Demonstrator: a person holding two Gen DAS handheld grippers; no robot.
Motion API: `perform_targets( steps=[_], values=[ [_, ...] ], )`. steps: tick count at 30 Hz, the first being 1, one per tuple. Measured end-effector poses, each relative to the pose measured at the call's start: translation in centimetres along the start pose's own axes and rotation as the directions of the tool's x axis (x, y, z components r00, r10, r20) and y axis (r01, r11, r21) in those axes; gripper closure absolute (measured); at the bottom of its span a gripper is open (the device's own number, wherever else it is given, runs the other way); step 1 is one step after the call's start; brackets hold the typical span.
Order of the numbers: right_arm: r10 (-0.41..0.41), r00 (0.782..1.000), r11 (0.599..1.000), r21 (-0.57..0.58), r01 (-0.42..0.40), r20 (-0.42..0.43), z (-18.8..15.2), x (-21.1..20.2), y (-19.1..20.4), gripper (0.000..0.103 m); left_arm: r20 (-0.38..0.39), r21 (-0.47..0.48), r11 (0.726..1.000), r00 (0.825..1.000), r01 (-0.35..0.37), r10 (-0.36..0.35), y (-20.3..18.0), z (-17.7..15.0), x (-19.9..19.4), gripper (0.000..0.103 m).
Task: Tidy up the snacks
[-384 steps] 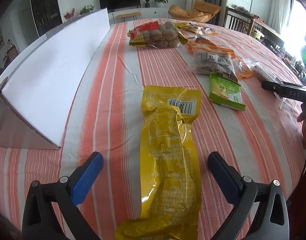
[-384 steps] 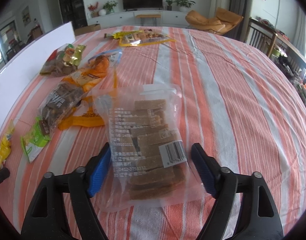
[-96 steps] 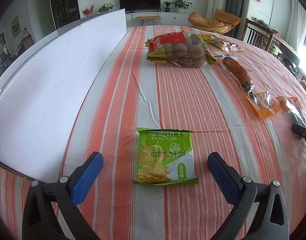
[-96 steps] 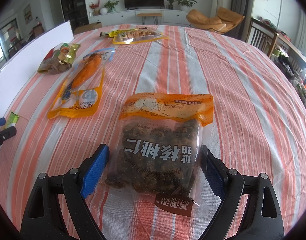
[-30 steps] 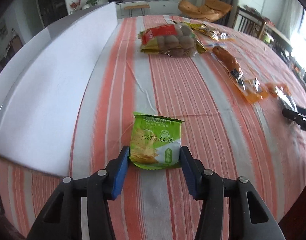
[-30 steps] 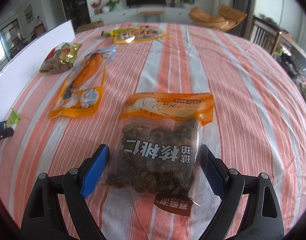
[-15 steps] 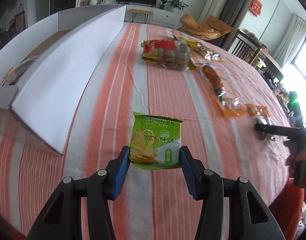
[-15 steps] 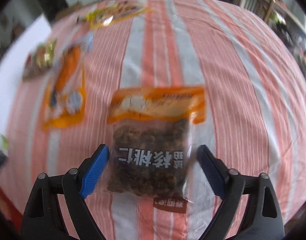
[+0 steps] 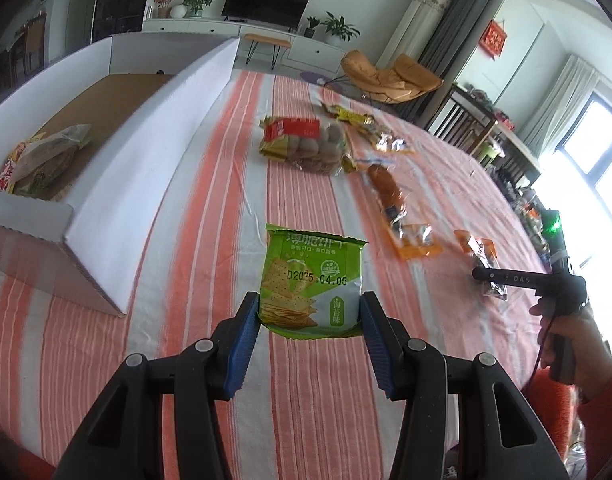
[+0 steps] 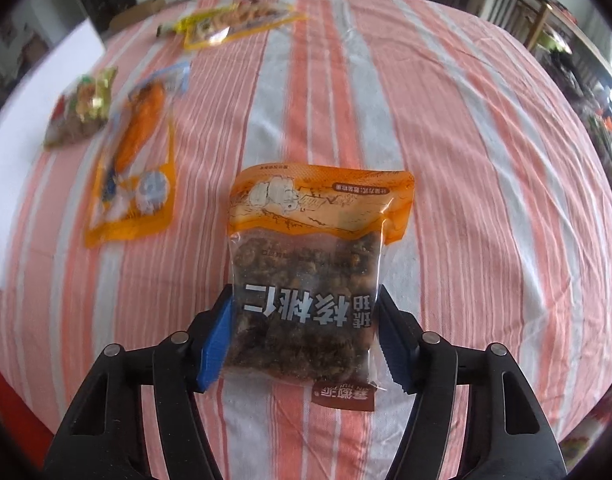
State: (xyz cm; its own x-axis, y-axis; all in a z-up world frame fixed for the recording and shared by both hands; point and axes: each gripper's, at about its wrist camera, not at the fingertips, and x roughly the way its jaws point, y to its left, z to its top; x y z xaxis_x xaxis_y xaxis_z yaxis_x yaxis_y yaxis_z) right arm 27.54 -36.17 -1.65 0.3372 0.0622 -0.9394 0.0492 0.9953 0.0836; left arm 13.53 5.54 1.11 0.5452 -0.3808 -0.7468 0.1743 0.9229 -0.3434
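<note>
My left gripper [image 9: 310, 304] is shut on a green cracker packet [image 9: 312, 268], held clear above the striped tablecloth [image 9: 306, 392]. Left of it stands an open white cardboard box [image 9: 146, 152] with several snack packets [image 9: 46, 156] inside. In the right wrist view my right gripper [image 10: 304, 300] points steeply down and its jaws are closing. Its blue pads [image 10: 216, 332] press the sides of an orange-topped walnut bag [image 10: 306, 248], which lies on the cloth. The left wrist view shows that gripper's finger [image 9: 502, 278] over the same bag [image 9: 482, 248], with a person's hand [image 9: 566, 328] on its handle.
On the cloth lie a bag of round brown snacks [image 9: 306, 148], an orange sausage packet [image 9: 390, 196] and yellow packets [image 9: 354, 116] farther back. The right wrist view shows the sausage packet [image 10: 134, 168] to the left and a yellow packet [image 10: 234, 20] at the far edge.
My left gripper has risen with the green packet, and the box's inside has come into view. The right gripper's jaws have closed from wide apart onto the walnut bag and tipped further down.
</note>
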Motion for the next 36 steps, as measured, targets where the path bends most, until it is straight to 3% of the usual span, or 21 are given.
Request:
perform_targets(
  steps=[4, 8, 12, 14, 19, 21, 23, 24, 27, 29, 31, 36],
  values=[
    [0.091, 0.991, 0.993, 0.063, -0.097, 0.095, 0.4, -3.2, -0.3, 0.036, 0.035, -0.014, 1.0, 0.999, 0.014, -0.014, 0.7, 1.4, -1.8, 0.053],
    [0.214, 0.959, 0.975, 0.02, -0.222, 0.187, 3.1, -7.9, 3.3, 0.036, 0.104, -0.048, 0.999, 0.995, -0.006, 0.011, 2.6, 4.6, -4.1, 0.053],
    [0.361, 0.904, 0.933, -0.077, -0.352, 0.231, 5.8, -11.7, 9.9, 0.035, 0.138, -0.109, 0.992, 0.987, -0.067, 0.082, 6.6, 8.0, -5.7, 0.053],
    [0.445, 0.866, 0.895, -0.142, -0.423, 0.228, 7.2, -13.1, 14.9, 0.035, 0.133, -0.136, 0.983, 0.981, -0.123, 0.142, 9.0, 9.5, -6.1, 0.053],
    [0.605, 0.783, 0.785, -0.274, -0.556, 0.144, 9.5, -13.7, 27.3, 0.035, 0.088, -0.152, 0.936, 0.939, -0.316, 0.331, 14.3, 11.1, -6.2, 0.052],
    [0.632, 0.767, 0.757, -0.302, -0.58, 0.112, 9.7, -13.1, 31.5, 0.03, 0.057, -0.149, 0.91, 0.915, -0.387, 0.398, 15.8, 11.0, -5.4, 0.045],
    [0.647, 0.759, 0.737, -0.317, -0.596, 0.077, 9.8, -11.6, 35.8, 0.024, 0.027, -0.16, 0.885, 0.894, -0.438, 0.448, 17.5, 10.6, -4.8, 0.016],
    [0.654, 0.754, 0.728, -0.316, -0.608, 0.058, 9.8, -10.9, 37.1, 0.021, 0.021, -0.17, 0.877, 0.889, -0.448, 0.458, 18.2, 10.2, -4.6, 0.011],
    [0.636, 0.771, 0.746, -0.277, -0.606, 0.026, 9.8, -8.4, 39.6, 0.021, 0.065, -0.181, 0.879, 0.886, -0.441, 0.459, 18.7, 9.0, -5.0, 0.009],
    [0.642, 0.765, 0.747, -0.26, -0.612, 0.048, 9.4, -7.7, 38.9, 0.021, 0.082, -0.171, 0.874, 0.877, -0.456, 0.473, 18.1, 8.7, -5.3, 0.007],
    [0.624, 0.776, 0.765, -0.271, -0.584, 0.093, 9.2, -7.6, 36.3, 0.021, 0.112, -0.17, 0.886, 0.885, -0.431, 0.452, 17.0, 8.2, -5.8, 0.007],
    [0.441, 0.863, 0.874, -0.334, -0.352, 0.245, 6.7, -6.6, 28.0, 0.021, 0.196, -0.114, 0.935, 0.915, -0.335, 0.352, 11.3, 6.9, -7.4, 0.007]
  ],
)
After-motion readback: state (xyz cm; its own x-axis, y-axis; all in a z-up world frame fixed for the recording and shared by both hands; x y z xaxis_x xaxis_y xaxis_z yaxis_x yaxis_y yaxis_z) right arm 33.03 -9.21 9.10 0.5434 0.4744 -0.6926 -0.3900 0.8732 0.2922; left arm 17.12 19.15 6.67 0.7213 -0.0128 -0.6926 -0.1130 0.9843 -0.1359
